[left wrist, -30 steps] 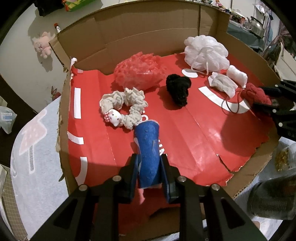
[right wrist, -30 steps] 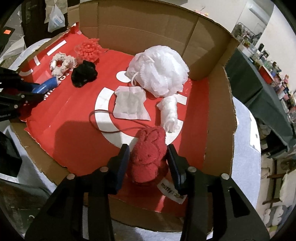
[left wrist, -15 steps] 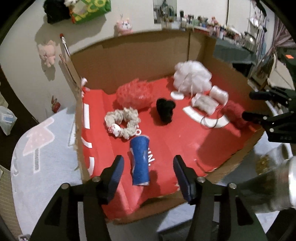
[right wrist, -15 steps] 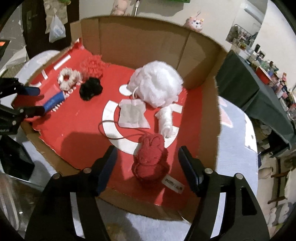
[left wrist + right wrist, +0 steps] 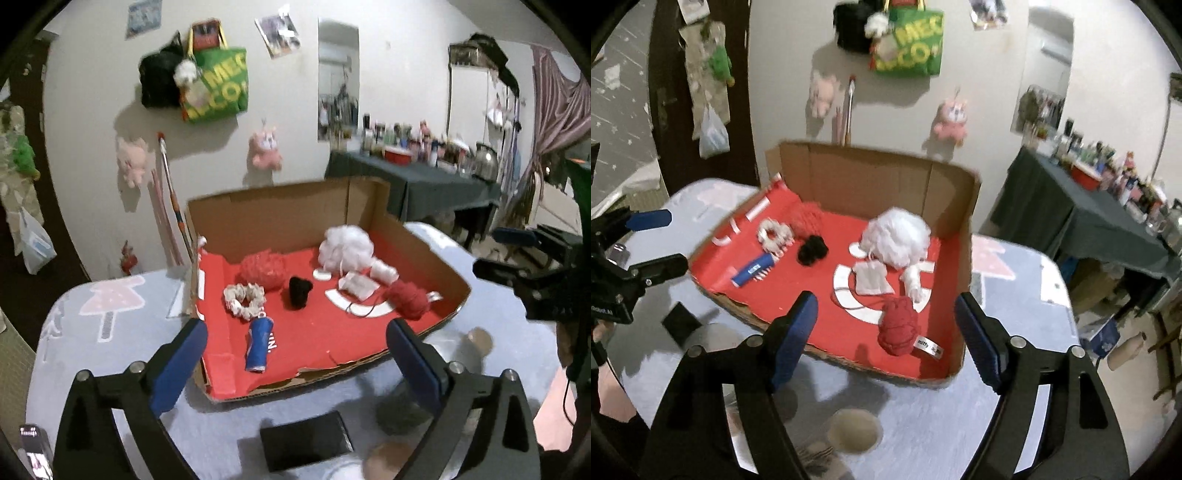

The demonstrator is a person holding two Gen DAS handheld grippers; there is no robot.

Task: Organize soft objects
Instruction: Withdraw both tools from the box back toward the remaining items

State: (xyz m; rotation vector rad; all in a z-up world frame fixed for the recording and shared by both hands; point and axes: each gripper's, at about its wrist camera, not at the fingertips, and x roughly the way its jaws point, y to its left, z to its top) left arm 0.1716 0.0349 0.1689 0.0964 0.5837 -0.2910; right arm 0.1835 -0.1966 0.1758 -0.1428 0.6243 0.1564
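Observation:
A shallow cardboard box (image 5: 448, 271) (image 5: 964, 258) with a red floor holds the soft things. A blue roll (image 5: 259, 344) (image 5: 753, 270) lies at its front left. A red plush bunny (image 5: 408, 298) (image 5: 899, 326) lies at its front right. Also inside are a cream scrunchie (image 5: 244, 300), a red pom (image 5: 263, 268), a black pom (image 5: 300, 291), a white bath puff (image 5: 346, 248) (image 5: 897, 237), a white pouch (image 5: 870, 278) and a small white roll (image 5: 912, 278). My left gripper (image 5: 295, 363) is open and empty, well back from the box. My right gripper (image 5: 884, 339) is open and empty above the box's front edge.
The box sits on a pale blue table cover (image 5: 103, 339). A black flat thing (image 5: 306, 445) lies on the table in front of the box. A dark-clothed side table (image 5: 1108, 218) with bottles stands at the right. Bags and plush toys hang on the wall (image 5: 218, 88).
Both grippers let go, opened wide and drew back and up from the box. The blue roll and red bunny now lie free on the red floor.

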